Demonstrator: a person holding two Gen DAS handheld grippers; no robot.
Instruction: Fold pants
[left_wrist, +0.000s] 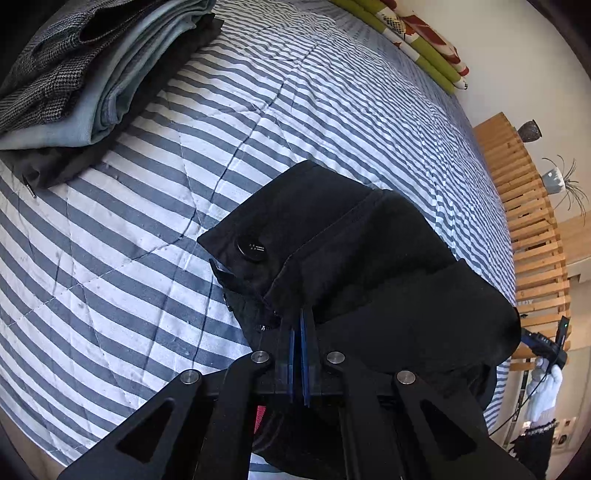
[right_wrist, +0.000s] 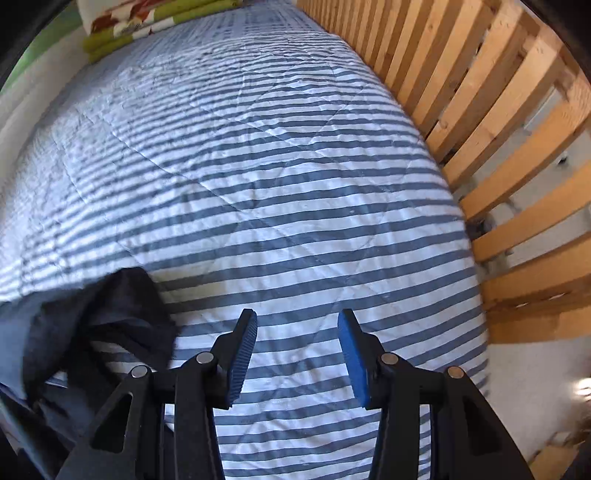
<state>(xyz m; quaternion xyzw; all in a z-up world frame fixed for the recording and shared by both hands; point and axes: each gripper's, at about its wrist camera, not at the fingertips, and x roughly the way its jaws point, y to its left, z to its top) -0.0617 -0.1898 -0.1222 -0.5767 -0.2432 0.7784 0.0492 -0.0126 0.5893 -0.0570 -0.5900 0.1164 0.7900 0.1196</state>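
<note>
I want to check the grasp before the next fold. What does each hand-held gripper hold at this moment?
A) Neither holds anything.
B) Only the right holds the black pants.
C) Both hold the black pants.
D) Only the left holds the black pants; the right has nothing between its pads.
D: the left hand-held gripper is shut on the black pants, while the right hand-held gripper stands open over the striped bedcover.

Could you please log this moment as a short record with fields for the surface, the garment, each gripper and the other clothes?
surface: striped quilt on a bed
garment: black pants, bunched, button facing up
left gripper: shut on black pants at the waistband
right gripper: open, nothing between the pads, over bare quilt
other clothes: folded stack at the far corner
</note>
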